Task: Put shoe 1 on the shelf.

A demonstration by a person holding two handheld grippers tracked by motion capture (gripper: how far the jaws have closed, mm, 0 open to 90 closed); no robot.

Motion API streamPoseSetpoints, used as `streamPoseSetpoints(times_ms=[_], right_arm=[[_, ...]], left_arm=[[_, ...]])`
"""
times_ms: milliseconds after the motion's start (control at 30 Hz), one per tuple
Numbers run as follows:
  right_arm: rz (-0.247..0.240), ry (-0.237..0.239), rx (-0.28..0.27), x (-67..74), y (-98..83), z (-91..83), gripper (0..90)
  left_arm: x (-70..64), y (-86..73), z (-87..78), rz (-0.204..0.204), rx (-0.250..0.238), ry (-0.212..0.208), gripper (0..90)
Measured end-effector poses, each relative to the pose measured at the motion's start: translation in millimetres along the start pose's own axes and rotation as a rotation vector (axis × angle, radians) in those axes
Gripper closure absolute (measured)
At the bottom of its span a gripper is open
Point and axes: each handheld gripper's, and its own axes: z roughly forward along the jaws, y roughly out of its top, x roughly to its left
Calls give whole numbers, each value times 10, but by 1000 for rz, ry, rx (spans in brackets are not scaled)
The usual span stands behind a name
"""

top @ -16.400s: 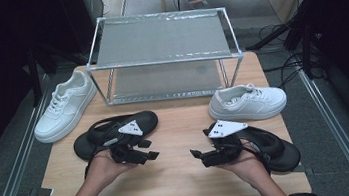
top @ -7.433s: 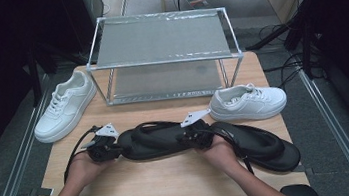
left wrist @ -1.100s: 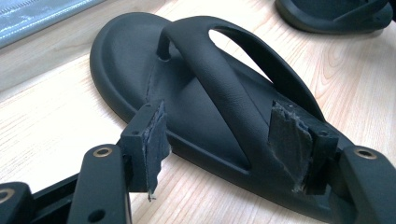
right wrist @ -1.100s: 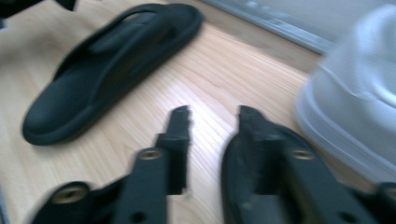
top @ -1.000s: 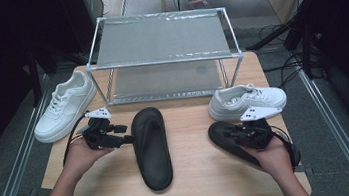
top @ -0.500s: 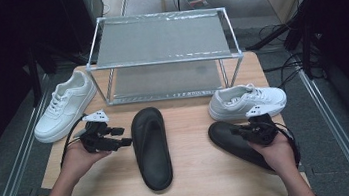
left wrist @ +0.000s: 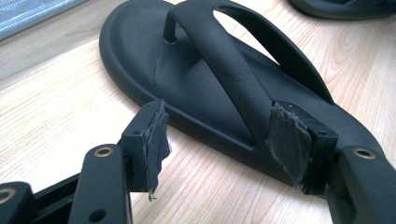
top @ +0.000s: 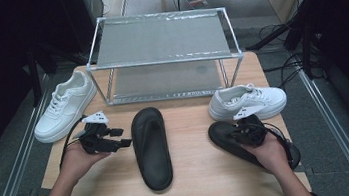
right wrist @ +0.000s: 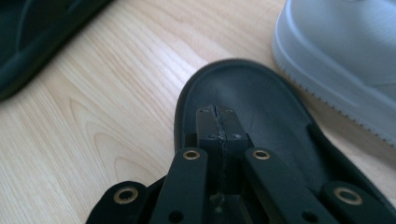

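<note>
While the left tool (top: 126, 143) rests in the person's left hand (top: 77, 159) with its jaws spread wide and nothing between them, the middle flip-flop (top: 151, 146) lies just to its right on the table (top: 196, 171), toe end toward the far side and heel toward the near edge. In the left gripper view the two worn pads (left wrist: 156, 140) stand well apart and frame the side of that flip-flop (left wrist: 224, 93), whose strap arches over the footbed; the pads sit close to its rim, apparently without touching it.

On the right, the right tool (top: 237, 131) is clenched, and its jaws have just been closing. In the right gripper view the jaws meet in a tight seam (right wrist: 217, 126) right over the rounded end of the second flip-flop (right wrist: 261, 116); whether they pinch its rim or only press together above it is hard to tell from this angle. In the high view that second flip-flop (top: 225, 139) lies at the right of the table, partly under the right hand (top: 269, 149).

A white sneaker (top: 248, 101) sits just beyond it, and another white sneaker (top: 63, 111) lies at the far left. Between them, at the far side, stands a metal-framed rack (top: 165, 59).
</note>
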Motion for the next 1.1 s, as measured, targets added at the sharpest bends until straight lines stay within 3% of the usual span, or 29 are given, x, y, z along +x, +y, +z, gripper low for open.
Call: streamPoseSetpoints(times_ms=[600,900,1100], right_arm=[[-2,29,70,58,-117,36,900],[-81,26,101,271,-168,40,900],[-64,13,98,343,-224,11,900]], left_arm=[[-1,140,87,32,-12,-9,381],[-12,251,194,53,14,-29,384],[-17,317,254,62,13,-42,386]])
